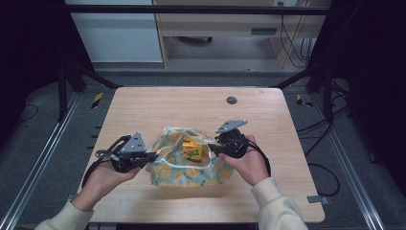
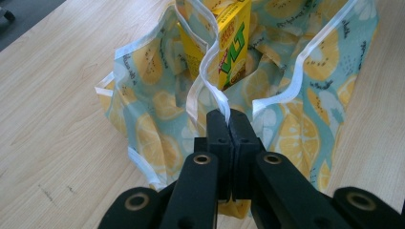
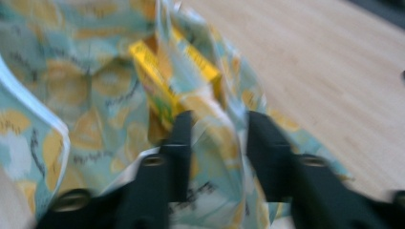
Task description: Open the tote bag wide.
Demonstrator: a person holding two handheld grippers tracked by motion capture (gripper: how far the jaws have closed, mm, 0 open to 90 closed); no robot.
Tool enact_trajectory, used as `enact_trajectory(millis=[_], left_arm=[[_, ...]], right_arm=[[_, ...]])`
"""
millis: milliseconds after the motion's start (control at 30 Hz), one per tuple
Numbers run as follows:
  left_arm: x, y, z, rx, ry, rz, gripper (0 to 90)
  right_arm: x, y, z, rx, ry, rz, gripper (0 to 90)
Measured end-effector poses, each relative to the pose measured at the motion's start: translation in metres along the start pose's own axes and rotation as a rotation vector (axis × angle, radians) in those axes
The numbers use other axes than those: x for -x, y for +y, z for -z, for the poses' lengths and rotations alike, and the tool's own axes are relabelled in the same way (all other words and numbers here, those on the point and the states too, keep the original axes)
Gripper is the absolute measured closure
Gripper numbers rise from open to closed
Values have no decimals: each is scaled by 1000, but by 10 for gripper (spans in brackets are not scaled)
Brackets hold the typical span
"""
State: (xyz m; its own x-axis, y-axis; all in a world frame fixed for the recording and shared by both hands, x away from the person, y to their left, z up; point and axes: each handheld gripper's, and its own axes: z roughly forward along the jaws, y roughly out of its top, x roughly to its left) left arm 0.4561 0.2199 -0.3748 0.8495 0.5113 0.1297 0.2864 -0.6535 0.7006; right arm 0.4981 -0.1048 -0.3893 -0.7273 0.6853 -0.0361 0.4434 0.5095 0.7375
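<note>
- A yellow drink carton (image 2: 229, 43) stood upright inside the lemon-print bag (image 2: 157, 109); its side carried large green letters reading "VLT", with smaller red print above them too fine to make out.
- The bag's cloth bore dark script lines between the lemon slices, and that writing was too small to read.
- In the high view the bag (image 1: 191, 167) lay on the near half of the table, its mouth spread, with the carton (image 1: 191, 149) rising from its middle.
- The left gripper (image 2: 230, 125) had its jaws pressed fully together on the bag's white trim (image 2: 210, 62), pinching it at the near edge.
- The right gripper (image 3: 217, 129) stood with its jaws apart astride a fold of the bag's cloth; its view was blurred, so whether the pads touched the cloth could not be told.
- In the high view the left gripper (image 1: 152, 155) sat at the bag's left edge and the right gripper (image 1: 210, 149) at its right edge, each held in a hand with a pale sleeve.
- The table (image 1: 158, 108) was pale wood grain, with a dark round grommet (image 1: 231, 100) near its far edge.
- Around it ran a dark metal frame, grey floor, loose black cables at the right, and a light wooden cabinet behind.
</note>
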Motion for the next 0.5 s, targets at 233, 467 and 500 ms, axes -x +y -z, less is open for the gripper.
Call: enact_trajectory(millis=[233,467,500], left_arm=[[5,-10,4,6,-11,0,895],[16,-20,-9,-49,-29,-49,894],[18,-22,-13,-60,-25,-51,894]], right_arm=[[-6,-17,18,42,17,22,898],[-18,-46,41,81,67,28,891],[-20,-50,41,73,71,31,891]])
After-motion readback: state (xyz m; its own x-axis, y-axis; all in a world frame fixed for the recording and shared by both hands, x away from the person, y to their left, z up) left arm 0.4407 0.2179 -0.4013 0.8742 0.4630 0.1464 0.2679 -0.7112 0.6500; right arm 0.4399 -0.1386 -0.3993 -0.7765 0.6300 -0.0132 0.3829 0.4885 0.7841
